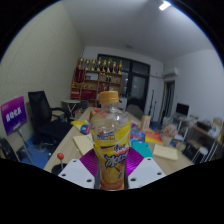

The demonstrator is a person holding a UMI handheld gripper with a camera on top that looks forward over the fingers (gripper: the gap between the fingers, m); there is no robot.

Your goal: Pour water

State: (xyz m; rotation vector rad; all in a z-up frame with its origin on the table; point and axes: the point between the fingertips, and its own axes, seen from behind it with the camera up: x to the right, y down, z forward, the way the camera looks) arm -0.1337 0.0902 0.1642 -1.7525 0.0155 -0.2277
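Note:
My gripper [112, 172] is shut on an orange juice bottle [111, 140] with an orange cap and a purple and yellow label. The bottle stands upright between my two fingers, and the purple pads [88, 160] press on its lower sides. It is held up above a long table [68, 152]. No cup or glass shows clearly around it.
The long table beyond holds coloured papers [83, 143], a sticky-note block and small items [160, 133]. Black office chairs [42, 112] stand on the left. A shelf with trophies [98, 80] lines the back wall. A desk with a monitor [183, 110] is on the right.

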